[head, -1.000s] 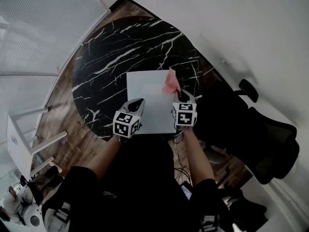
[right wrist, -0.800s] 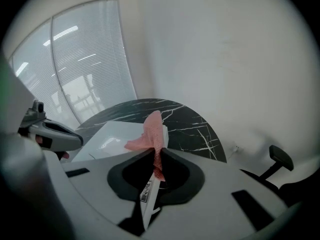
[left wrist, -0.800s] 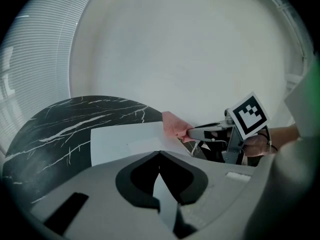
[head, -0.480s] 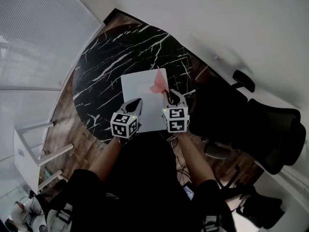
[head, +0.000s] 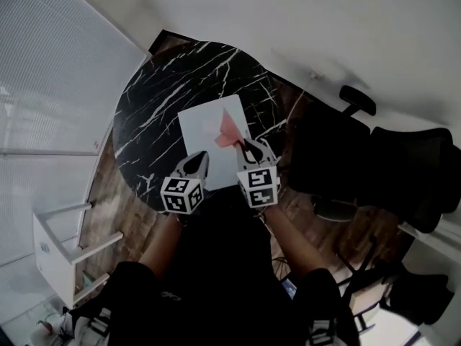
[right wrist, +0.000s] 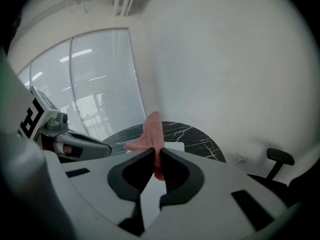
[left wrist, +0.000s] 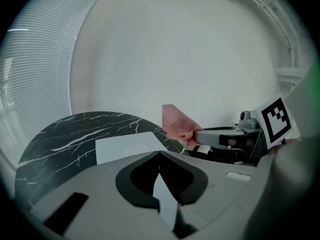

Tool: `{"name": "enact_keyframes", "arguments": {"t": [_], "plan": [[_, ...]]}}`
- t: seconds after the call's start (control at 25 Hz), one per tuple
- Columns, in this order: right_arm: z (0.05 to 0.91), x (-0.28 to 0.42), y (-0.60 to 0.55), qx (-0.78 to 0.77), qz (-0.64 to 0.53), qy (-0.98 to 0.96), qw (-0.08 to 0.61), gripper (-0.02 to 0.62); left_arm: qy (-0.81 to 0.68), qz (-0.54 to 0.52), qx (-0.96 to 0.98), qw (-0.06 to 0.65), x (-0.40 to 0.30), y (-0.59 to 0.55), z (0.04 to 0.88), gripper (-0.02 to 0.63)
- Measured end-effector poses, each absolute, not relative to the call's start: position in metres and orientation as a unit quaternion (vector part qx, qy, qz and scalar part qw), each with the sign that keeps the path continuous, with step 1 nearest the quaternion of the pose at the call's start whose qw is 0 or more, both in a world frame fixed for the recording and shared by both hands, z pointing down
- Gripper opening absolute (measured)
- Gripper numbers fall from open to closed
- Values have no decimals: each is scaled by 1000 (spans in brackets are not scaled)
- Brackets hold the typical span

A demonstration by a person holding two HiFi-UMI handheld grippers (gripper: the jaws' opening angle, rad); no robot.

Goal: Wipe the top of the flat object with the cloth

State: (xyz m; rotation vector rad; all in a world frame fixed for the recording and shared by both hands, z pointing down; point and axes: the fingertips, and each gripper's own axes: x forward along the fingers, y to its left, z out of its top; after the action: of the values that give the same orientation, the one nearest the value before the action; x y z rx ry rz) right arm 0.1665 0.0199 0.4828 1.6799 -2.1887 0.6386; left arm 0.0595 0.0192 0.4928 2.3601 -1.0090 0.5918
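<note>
Cloth [head: 229,128] pinched in right tool [head: 243,144], now farther over flat object [head: 200,130] | left tool [head: 200,158] closed, empty

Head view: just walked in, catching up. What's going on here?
A person at a round black marble table holds two grippers. The right gripper is shut on a pink cloth, held over the white flat object on the table. The left gripper is shut and empty, near its edge.
</note>
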Motion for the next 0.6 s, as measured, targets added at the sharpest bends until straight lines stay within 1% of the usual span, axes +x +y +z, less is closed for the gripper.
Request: {"name": "enact_keyframes", "arguments": {"t": [0.32, 0.6], "plan": [[466, 140, 75, 603, 216, -754, 149, 23, -351, 183, 885, 245, 41, 57, 461, -2], [432, 105, 110, 629, 170, -746, 138, 23, -356, 159, 895, 216, -9, 92, 434, -2]]}}
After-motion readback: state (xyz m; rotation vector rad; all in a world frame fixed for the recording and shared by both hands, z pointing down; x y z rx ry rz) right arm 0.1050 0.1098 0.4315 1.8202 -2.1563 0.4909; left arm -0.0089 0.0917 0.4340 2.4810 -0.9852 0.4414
